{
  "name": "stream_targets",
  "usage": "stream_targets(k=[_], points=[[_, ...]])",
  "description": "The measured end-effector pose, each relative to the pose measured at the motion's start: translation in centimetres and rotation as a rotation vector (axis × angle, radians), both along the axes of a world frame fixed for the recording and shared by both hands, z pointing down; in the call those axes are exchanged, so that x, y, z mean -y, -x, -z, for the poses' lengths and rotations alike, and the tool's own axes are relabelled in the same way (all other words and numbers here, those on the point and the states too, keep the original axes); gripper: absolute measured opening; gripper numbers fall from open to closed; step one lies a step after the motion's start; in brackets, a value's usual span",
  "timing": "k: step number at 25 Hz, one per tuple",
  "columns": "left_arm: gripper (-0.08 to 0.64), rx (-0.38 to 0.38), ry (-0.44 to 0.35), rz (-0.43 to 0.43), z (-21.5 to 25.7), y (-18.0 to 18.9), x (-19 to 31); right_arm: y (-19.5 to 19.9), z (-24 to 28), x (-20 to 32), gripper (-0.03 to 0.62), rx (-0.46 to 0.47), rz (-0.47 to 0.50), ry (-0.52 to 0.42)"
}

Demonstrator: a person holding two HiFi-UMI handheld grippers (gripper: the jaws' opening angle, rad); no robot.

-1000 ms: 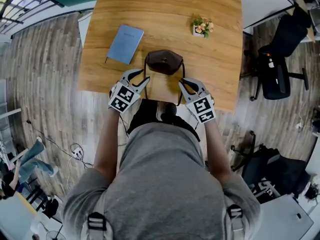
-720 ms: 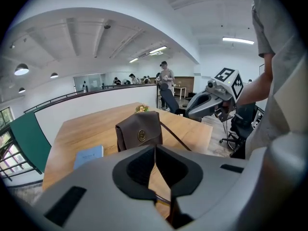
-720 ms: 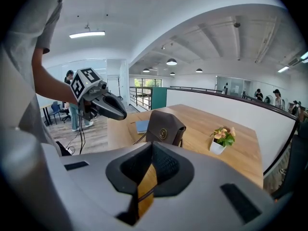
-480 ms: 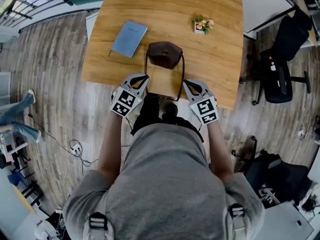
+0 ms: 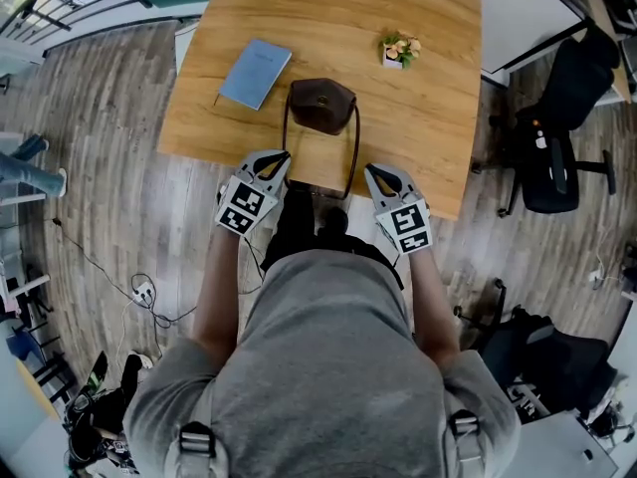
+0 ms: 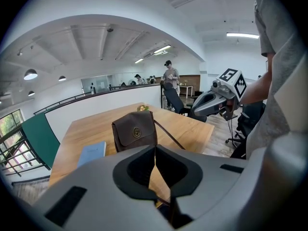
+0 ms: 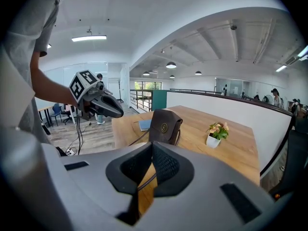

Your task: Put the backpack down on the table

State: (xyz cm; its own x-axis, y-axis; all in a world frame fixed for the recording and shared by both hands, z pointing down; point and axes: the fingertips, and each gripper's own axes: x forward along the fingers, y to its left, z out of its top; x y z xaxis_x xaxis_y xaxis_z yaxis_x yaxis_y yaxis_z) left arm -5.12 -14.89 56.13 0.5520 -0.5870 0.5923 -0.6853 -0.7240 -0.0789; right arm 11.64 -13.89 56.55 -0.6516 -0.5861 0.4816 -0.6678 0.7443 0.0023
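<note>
A grey-shirted torso point(image 5: 328, 366) fills the lower half of the head view, and the marker cubes cover the person's hands. The left tongs point(image 5: 282, 156) are pressed together at the tip with nothing pinched. The right tongs point(image 5: 371, 171) are the same (in each gripper view the pads meet, and only a sliver of strap and wood shows through the hollow below them).

A thin dark strap point(image 5: 354, 152) loops from the backpack toward the near edge of the table point(image 5: 428, 127), and its end lies between the two tongs. That end is hard to trace against the dark trousers behind it. The left tip is just beside the strap's left run; I cannot tell if they touch. The right tip stands apart from it.

The backpack point(image 5: 321, 106), small and brown, stands upright on the table, its flap with a round emblem facing the person. A blue notebook point(image 5: 255, 73) lies to its left, apart. A small potted plant point(image 5: 400, 50) sits farther back on the right. The table's far edge is cut off by the frame. A black office chair point(image 5: 552, 127) stands beyond, on the right.
</note>
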Motion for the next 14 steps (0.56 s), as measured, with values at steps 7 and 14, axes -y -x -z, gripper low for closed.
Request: stream_targets(k=[7,14], points=[[0.025,-0.026,0.005,0.028,0.2,-1.0,0.1,-0.4,-1.2,-0.1,0.005,0.01,0.007,0.029],[0.025,-0.026,0.004,0.047,0.9,-1.2,0.3,-0.2,-0.5,0.6,0.003,0.034,0.02,0.023]])
